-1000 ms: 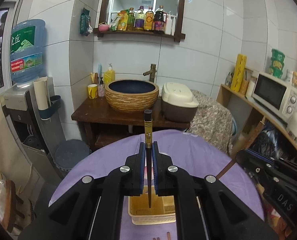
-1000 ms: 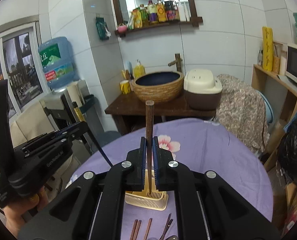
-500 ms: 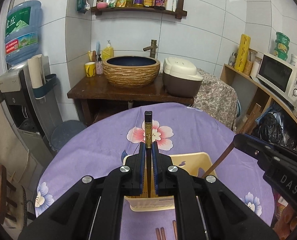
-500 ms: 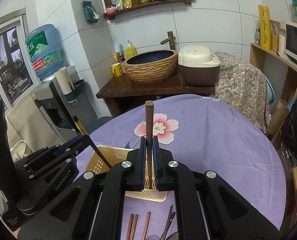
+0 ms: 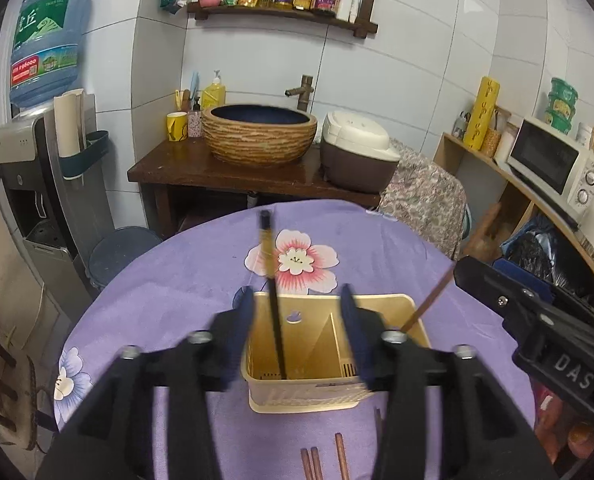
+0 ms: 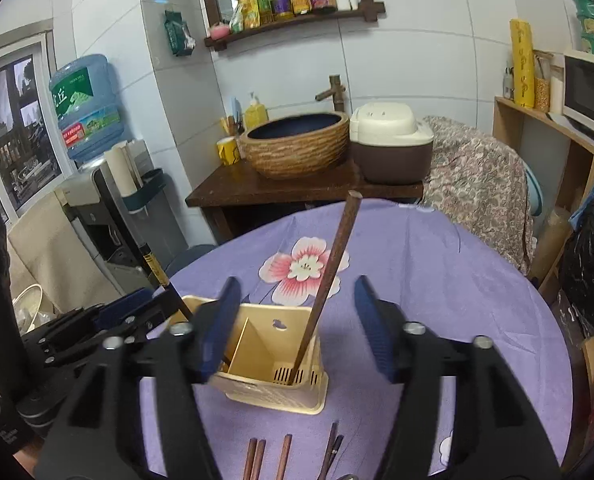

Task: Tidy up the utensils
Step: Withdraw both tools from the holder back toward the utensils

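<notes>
Step in hand: release of two chopsticks into the cream plastic slotted utensil holder (image 5: pixel 337 364), which stands on the round table under a purple flowered cloth (image 5: pixel 169 292).

Left gripper (image 5: pixel 297 332): jaws opening, spread to either side of the black chopstick with a gold band (image 5: pixel 275 320), pads clear of it. This stick stands in the holder's left compartment, leaning slightly.

Right gripper (image 6: pixel 297 320): jaws opening likewise, nothing pressed between them. The brown wooden chopstick (image 6: pixel 329 280) rests tip-down in the right compartment, tilted against the far wall.

Remaining stock: several brown chopsticks (image 6: pixel 269 456) and a darker pair (image 6: pixel 333 444) lie flat on the cloth just in front of the holder (count uncertain, cut off by the frame edge).

Next move, as judged: draw both grippers back without knocking the leaning sticks, then come down on the loose ones; thin sticks lying flat will want a low, careful pinch.

Room, left to right: blue water bottle on a grey dispenser (image 5: pixel 45 40), yellow mug (image 5: pixel 176 126), woven-look basin with dark blue inside (image 5: pixel 259 132) on a dark wooden stand, cream-and-brown rice cooker (image 5: pixel 357 152), patterned cloth over a chair, white microwave (image 5: pixel 553 160) on a wooden shelf. White tiled walls; bottles on a shelf above.
</notes>
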`<state>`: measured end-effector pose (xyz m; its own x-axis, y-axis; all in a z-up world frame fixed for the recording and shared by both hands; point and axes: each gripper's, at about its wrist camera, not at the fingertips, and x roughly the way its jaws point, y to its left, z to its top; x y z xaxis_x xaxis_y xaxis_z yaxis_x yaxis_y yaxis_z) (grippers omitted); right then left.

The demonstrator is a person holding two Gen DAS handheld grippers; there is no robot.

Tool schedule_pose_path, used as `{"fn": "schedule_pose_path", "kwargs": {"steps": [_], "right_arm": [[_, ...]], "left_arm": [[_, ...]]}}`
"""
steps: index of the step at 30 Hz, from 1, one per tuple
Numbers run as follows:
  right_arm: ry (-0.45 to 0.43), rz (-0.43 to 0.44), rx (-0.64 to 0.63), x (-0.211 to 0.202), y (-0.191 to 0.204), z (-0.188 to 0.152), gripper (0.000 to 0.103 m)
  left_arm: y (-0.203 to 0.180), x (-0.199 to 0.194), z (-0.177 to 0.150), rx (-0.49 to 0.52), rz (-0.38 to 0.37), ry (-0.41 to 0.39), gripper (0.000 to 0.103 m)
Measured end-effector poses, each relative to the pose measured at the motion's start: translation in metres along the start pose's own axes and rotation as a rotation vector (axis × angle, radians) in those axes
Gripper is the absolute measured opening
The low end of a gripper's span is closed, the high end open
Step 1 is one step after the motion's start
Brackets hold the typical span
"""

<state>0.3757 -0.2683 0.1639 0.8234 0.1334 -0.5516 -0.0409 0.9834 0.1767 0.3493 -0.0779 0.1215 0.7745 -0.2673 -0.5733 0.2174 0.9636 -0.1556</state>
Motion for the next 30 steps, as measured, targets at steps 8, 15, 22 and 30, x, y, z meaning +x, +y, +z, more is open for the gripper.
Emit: {"fn": "schedule_pose_path", "kwargs": {"steps": [8, 15, 22, 30], "right_arm": [[-0.060, -0.047, -0.015, -0.031, -0.006, -0.024, 0.063], [-0.014, -0.055, 0.015, -0.059, -0.031, -0.084, 0.065], [0.058, -0.142, 0.014, -0.073, -0.049, -0.169, 0.067], [0.108, -0.187, 0.024, -0.083, -0.058, -0.227, 0.067]], "left_arm": [[0.005, -0.038, -0.031, 0.009, -0.035, -0.021, 0.081], [0.017, -0.064, -0.109, 0.051, -0.116, 0.085, 0.081], [0.020, -0.073, -0.194, 0.058, -0.082, 0.195, 0.055], [-0.006, -0.069, -0.249, 0.103, -0.079, 0.283, 0.037]]}}
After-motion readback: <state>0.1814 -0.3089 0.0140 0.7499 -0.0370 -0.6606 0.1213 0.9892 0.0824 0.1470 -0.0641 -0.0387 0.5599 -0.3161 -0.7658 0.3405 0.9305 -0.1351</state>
